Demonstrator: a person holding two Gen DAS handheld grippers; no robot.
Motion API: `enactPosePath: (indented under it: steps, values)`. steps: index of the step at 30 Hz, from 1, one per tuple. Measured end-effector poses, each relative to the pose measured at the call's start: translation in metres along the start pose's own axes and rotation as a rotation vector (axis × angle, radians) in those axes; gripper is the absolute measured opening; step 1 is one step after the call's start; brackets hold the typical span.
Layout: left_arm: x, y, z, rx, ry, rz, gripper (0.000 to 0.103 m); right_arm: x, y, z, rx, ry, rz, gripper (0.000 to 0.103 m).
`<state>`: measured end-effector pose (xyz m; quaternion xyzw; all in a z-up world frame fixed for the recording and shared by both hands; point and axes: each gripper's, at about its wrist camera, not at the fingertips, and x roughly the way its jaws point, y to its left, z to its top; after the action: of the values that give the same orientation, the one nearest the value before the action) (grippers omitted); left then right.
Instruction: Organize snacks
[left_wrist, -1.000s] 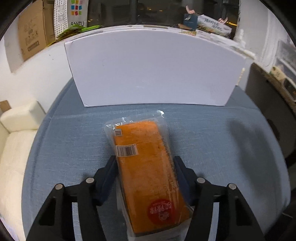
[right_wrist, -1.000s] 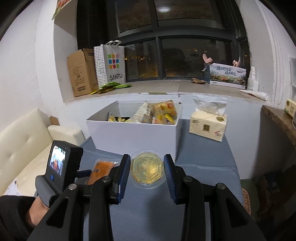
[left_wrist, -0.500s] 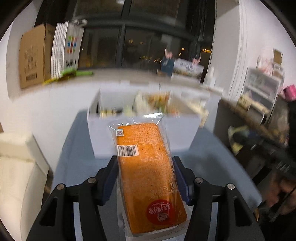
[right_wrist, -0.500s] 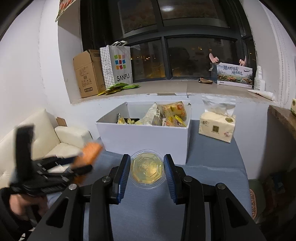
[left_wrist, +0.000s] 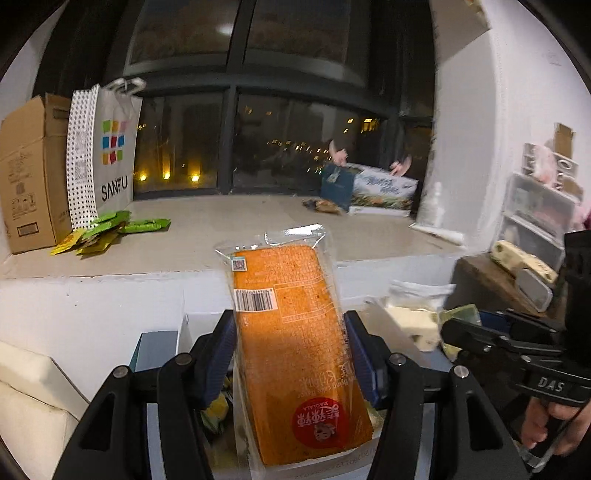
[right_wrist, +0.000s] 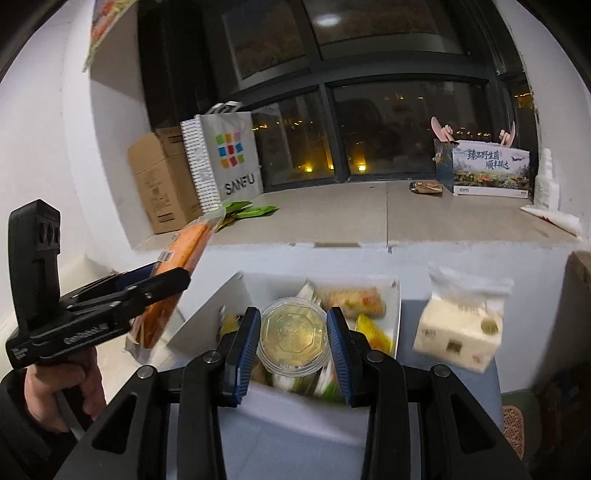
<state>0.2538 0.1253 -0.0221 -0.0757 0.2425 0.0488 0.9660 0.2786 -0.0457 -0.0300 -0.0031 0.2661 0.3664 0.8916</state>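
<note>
My left gripper (left_wrist: 290, 354) is shut on a long orange snack cake in clear wrap (left_wrist: 291, 332) and holds it tilted up above the near left side of the white box (right_wrist: 397, 310); it also shows in the right wrist view (right_wrist: 177, 273). My right gripper (right_wrist: 293, 339) is shut on a round clear cup with a gold lid (right_wrist: 293, 334), held over the box's front edge. The box holds several snack packets (right_wrist: 351, 302).
A tissue pack (right_wrist: 461, 332) stands right of the box on the blue tablecloth (right_wrist: 295, 443). The window ledge behind carries a cardboard carton (right_wrist: 159, 184), a SANFU bag (right_wrist: 232, 158), green packets (right_wrist: 251, 210) and a printed box (right_wrist: 487, 173). A cream sofa (left_wrist: 33, 413) is at the left.
Both grippers have risen and moved forward to the box with their loads. The left one lifted the cake off the table; the right one brought the cup over the box.
</note>
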Motion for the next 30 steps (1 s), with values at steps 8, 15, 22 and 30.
enactPosePath:
  steps: [8,15,22,30]
  values:
    - [0.063,0.026,-0.005,-0.011,0.096,0.018,0.063,0.07,-0.02,0.021,0.032,0.108,-0.016,0.04]
    - [0.076,0.048,-0.015,-0.076,0.158,0.007,0.098,0.102,-0.02,0.018,0.029,0.168,-0.022,0.042]
    - [0.047,0.044,-0.016,-0.06,0.15,-0.027,0.103,0.105,-0.022,0.015,0.044,0.16,-0.101,0.103]
    - [-0.041,0.012,-0.019,0.004,-0.043,0.061,0.103,0.077,-0.008,0.026,-0.023,0.098,-0.212,0.103]
